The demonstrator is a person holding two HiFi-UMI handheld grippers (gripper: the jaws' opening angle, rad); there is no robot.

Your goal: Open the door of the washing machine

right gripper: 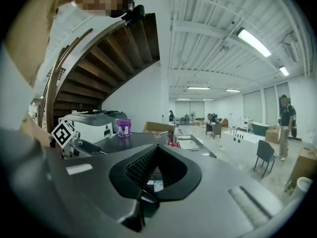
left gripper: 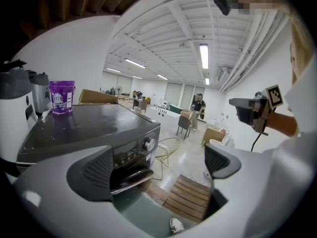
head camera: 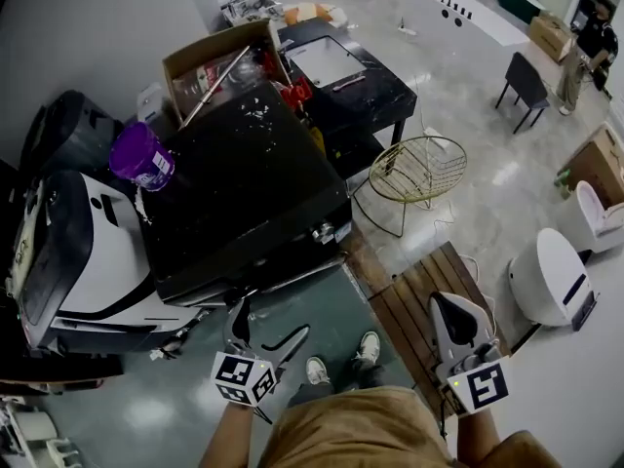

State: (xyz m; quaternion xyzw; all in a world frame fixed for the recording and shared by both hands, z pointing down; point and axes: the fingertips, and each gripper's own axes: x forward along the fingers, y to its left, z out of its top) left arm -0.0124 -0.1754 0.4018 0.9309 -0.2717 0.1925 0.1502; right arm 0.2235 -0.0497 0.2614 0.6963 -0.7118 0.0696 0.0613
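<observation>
Washing machine (head camera: 244, 188) just ahead and slightly left of left gripper (head camera: 271, 325), its jaws apart and empty, front edge running crosswise before them, door face beneath barely visible; right gripper (head camera: 450, 312), jaws together, sits farther off, so left likely reaches.

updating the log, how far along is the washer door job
Done: nothing yet; no door swings out from the washing machine. In hand: the left claw hangs open short of its front; the right claw is shut, empty. Left: reach the door, grip, pull it open.
</observation>
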